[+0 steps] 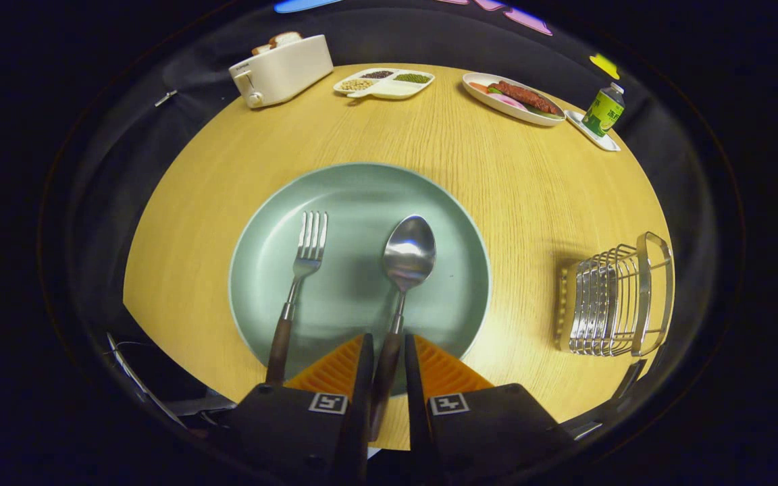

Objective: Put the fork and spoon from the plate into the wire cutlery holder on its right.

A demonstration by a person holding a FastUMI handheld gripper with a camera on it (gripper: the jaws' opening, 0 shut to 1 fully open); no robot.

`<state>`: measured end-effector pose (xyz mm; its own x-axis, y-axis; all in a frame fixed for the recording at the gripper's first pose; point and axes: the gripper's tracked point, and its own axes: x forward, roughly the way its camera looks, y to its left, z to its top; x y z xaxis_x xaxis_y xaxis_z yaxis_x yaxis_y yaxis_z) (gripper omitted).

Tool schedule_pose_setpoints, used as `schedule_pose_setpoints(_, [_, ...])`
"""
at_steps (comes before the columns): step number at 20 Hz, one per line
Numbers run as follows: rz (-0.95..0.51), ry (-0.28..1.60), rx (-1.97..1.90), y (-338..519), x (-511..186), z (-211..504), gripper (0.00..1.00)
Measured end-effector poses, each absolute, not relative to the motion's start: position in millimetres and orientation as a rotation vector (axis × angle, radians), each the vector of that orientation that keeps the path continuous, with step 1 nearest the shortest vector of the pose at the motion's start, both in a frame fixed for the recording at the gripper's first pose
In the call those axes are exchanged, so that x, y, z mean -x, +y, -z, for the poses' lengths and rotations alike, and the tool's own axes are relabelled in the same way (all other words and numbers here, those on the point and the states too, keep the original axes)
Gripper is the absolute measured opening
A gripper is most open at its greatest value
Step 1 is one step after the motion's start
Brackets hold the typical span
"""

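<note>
Straddling the spoon's (408,260) dark handle low in frame, the narrowed claw (386,351) looks closed on it; light, stiff, slippery.

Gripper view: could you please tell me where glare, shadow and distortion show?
Gripper view: glare on the shiny steel spoon bowl and chrome wire cutlery holder; the holder's shadow falls towards the round green plate; fisheye bows the wooden table; the gripper fingers flank the spoon's handle.
</note>
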<state>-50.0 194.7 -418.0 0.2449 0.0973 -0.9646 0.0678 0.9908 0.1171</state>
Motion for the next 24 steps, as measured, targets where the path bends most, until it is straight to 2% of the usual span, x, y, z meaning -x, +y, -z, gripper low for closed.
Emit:
schedule_pose_setpoints(1, [-0.003, 1.321, -0.133, 191, 46, 417, 0.22])
schedule_pose_setpoints(3, [-0.019, 1.315, -0.14, 193, 44, 421, 0.13])
schedule_pose_setpoints(5, [-0.028, 1.31, -0.152, 192, 44, 416, 0.09])
schedule_pose_setpoints(11, [-0.099, 1.221, -0.221, 171, 39, 354, 0.09])
schedule_pose_setpoints(16, [-0.171, 1.215, -0.182, 103, 48, 287, 0.09])
schedule_pose_setpoints(19, [-0.194, 1.286, -0.141, 55, 58, 270, 0.09])
schedule_pose_setpoints(24, [-0.201, 1.502, -0.059, -7, 102, 280, 0.09])
